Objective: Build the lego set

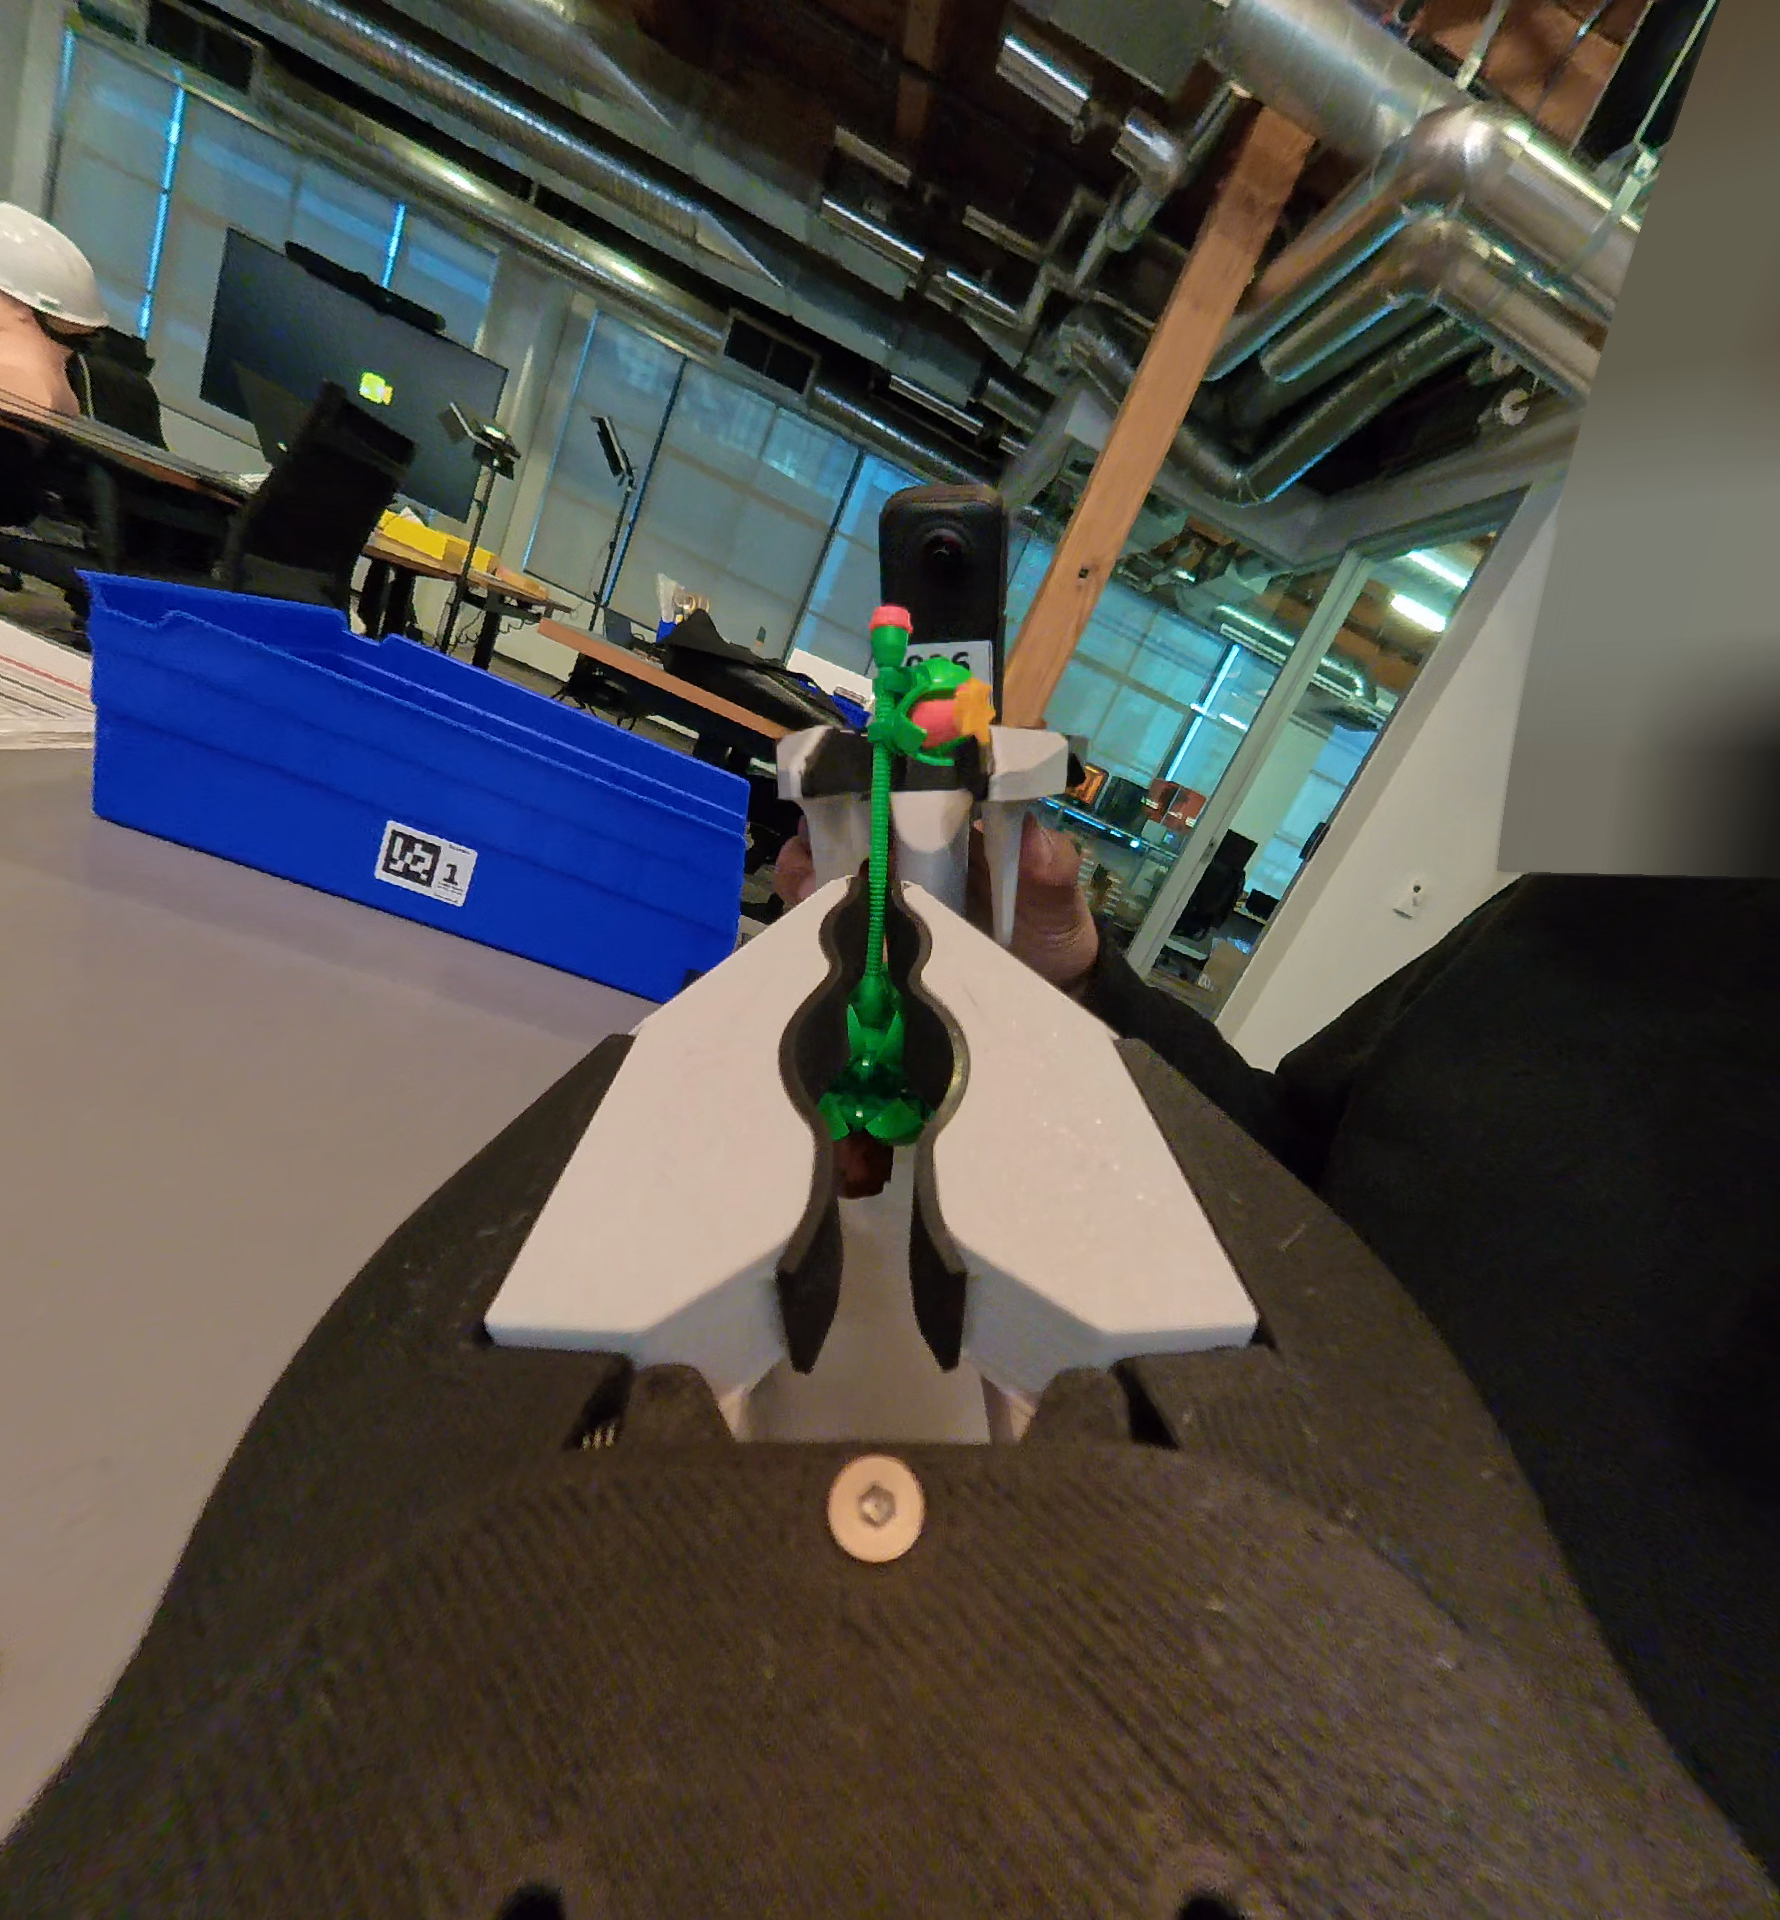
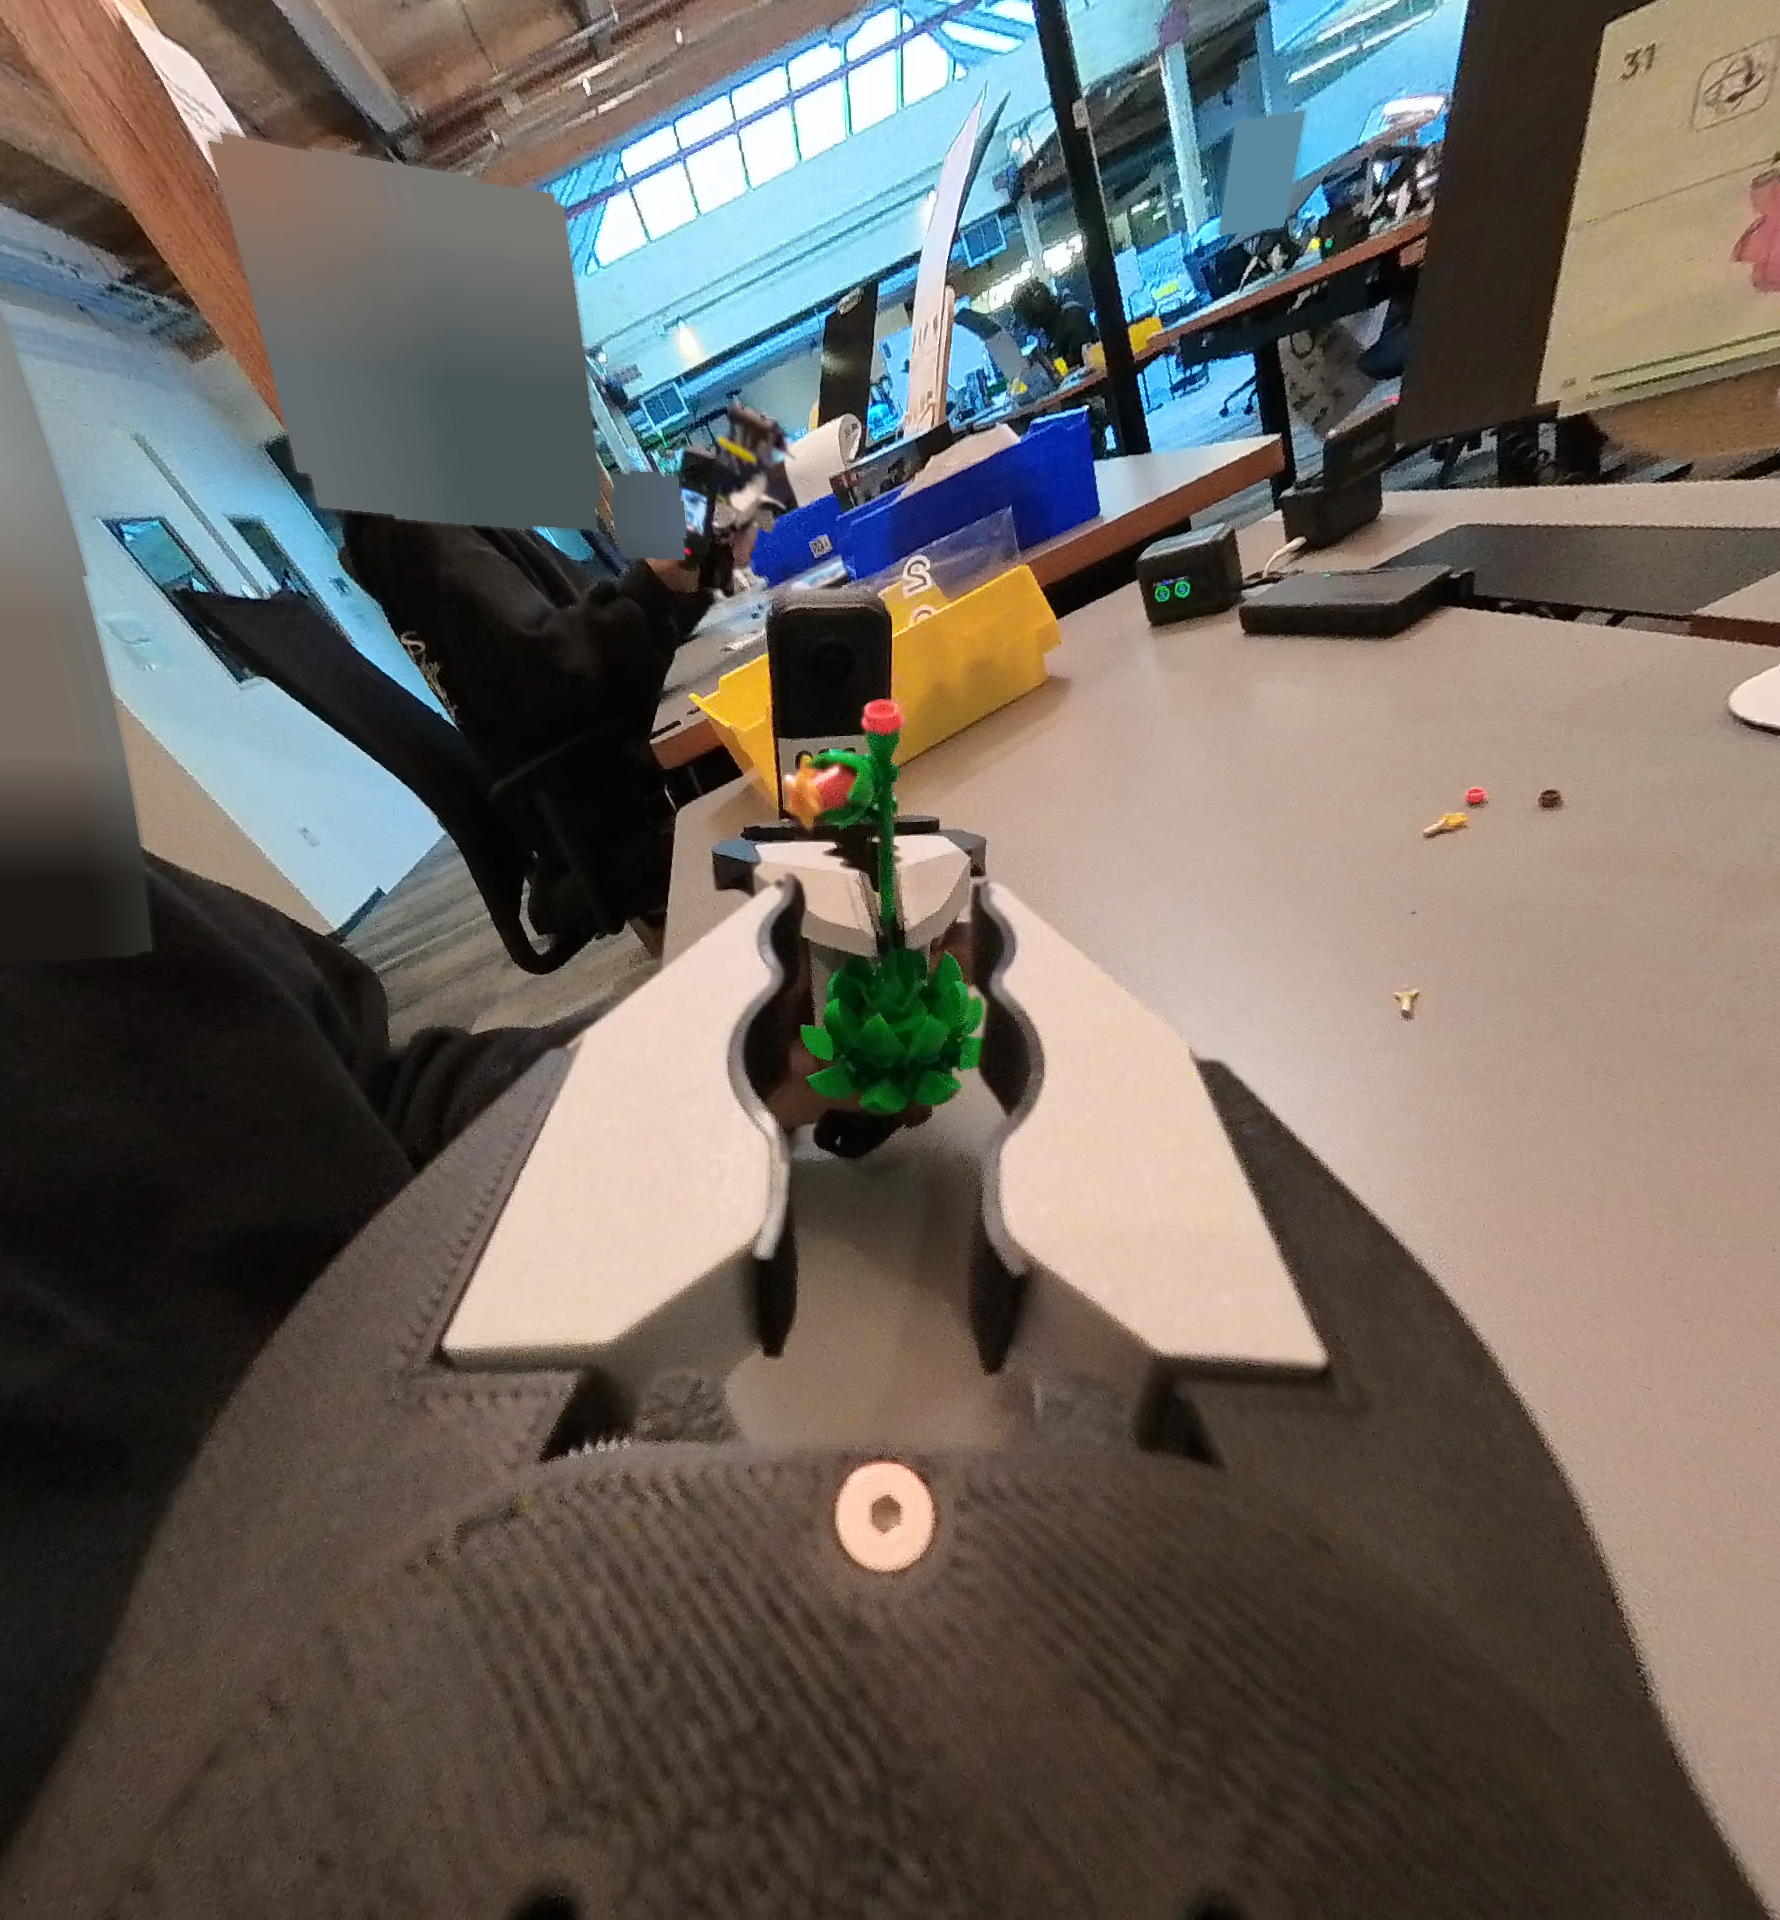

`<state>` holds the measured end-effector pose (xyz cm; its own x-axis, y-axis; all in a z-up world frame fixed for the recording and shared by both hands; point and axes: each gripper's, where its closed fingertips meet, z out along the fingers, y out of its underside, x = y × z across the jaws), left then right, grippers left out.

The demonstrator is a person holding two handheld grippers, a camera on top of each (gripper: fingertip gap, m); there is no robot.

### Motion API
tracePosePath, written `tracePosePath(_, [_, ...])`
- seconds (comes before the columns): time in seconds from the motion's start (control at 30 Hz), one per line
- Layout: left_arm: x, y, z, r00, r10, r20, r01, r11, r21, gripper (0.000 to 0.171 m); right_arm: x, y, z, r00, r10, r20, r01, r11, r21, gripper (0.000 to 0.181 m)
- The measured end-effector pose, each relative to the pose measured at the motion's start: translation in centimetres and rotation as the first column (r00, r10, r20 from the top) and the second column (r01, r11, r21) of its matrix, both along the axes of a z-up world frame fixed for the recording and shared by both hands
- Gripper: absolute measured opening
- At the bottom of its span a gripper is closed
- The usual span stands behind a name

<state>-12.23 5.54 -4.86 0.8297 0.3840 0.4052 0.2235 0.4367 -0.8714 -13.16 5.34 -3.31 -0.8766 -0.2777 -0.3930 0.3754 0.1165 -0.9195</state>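
Left tongs (image 1: 873,914) clenched on green lego plant (image 1: 878,1081), right tongs (image 2: 884,914) released, possibly touching, grey table (image 2: 1281,935), open-plan office.

Both views are bright, lit by daylight through tall windows (image 1: 720,499) and ceiling strip lights. Wide-angle distortion bends the edges. The right view is softer, with its table (image 2: 1333,935) casting faint shadows.
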Motion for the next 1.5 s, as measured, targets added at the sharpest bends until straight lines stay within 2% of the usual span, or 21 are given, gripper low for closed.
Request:
tracePosePath(0.17, [-0.1,0.6,-0.6,1.000,0.012,-0.004,-0.012,0.998,-0.068,0.000,0.8,-0.9,-0.8,0.999,0.005,-0.043,-0.003,0.999,0.034,0.028])
tracePosePath(0.23, [-0.2,1.0,-0.8,1.000,0.020,-0.011,-0.021,0.995,-0.102,0.000,1.0,-1.3,-1.4,0.997,-0.002,-0.072,0.007,0.998,0.061,0.019])
tracePosePath(0.3, [-0.2,1.2,-1.0,1.000,0.023,-0.011,-0.024,0.992,-0.126,0.000,1.1,-1.4,-1.8,0.994,-0.006,-0.108,0.014,0.997,0.075,0.001])
tracePosePath(0.4, [-0.4,1.1,-1.3,0.999,0.042,-0.015,-0.044,0.988,-0.149,0.000,0.9,-1.4,-1.9,0.987,-0.030,-0.158,0.045,0.995,0.089,0.000])
tracePosePath(0.43, [-0.5,0.9,-1.4,0.998,0.054,-0.017,-0.056,0.985,-0.163,0.005,0.7,-1.3,-1.9,0.984,-0.042,-0.172,0.058,0.994,0.090,0.000])
tracePosePath(0.5, [-0.9,0.0,-1.8,0.993,0.114,-0.020,-0.115,0.972,-0.206,0.032,0.1,-1.2,-1.8,0.978,-0.073,-0.195,0.091,0.992,0.084,0.000])
tracePosePath(0.63, [-1.5,-2.6,-2.0,0.980,0.199,-0.027,-0.199,0.951,-0.236,0.068,-1.0,-0.7,-2.4,0.972,-0.104,-0.210,0.128,0.986,0.106,0.000])
tracePosePath(0.73, [-1.9,-3.1,-5.3,0.977,0.193,0.091,-0.145,0.913,-0.382,0.082,-1.5,-0.8,-3.6,0.971,-0.109,-0.211,0.139,0.981,0.135,0.000])
tracePosePath(0.83, [-1.5,-1.7,-8.4,0.970,0.110,0.216,0.005,0.880,-0.475,0.084,-1.7,-1.1,-4.5,0.976,-0.101,-0.193,0.131,0.980,0.150,0.000])
tracePosePath(0.97, [-1.9,-0.1,-10.2,0.975,0.102,0.200,0.043,0.788,-0.614,0.084,-1.4,-1.4,-4.9,0.989,-0.076,-0.128,0.094,0.986,0.136,0.000])
tracePosePath(1.03, [-2.0,0.6,-10.7,0.975,0.082,0.206,0.071,0.764,-0.642,0.081,-1.4,-1.5,-4.9,0.993,-0.067,-0.102,0.080,0.988,0.130,0.000])
tracePosePath(1.27, [-2.0,1.3,-11.4,0.970,0.059,0.236,0.115,0.743,-0.659,0.048,-1.6,-1.6,-6.0,0.996,-0.053,-0.077,0.066,0.984,0.165,0.000])
tracePosePath(1.5, [-1.8,1.5,-11.9,0.972,0.064,0.224,0.115,0.706,-0.698,0.042,-1.1,-1.1,-6.1,0.997,-0.012,-0.080,0.024,0.988,0.154,0.000])
